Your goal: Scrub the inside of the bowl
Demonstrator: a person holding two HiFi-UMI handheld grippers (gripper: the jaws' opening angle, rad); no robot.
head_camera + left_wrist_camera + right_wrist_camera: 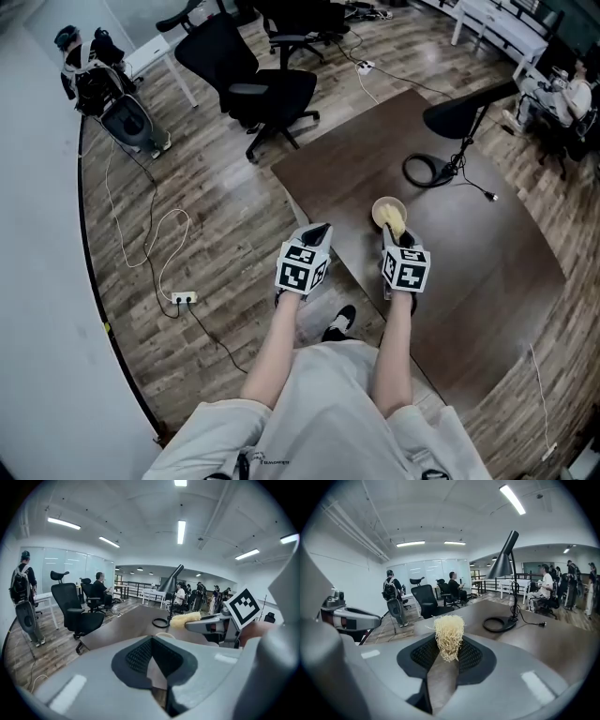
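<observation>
right gripper (449, 657) pinches a straw-coloured scrubber (449, 637), tuft forward, likely poised to work the bowl (387, 208) just ahead. left gripper (152, 644) has jaws pressed together, empty and idle. bowl sits near the edge of the dark table (469, 272); desk lamp (459, 117), wood floor (187, 187), open office.
</observation>
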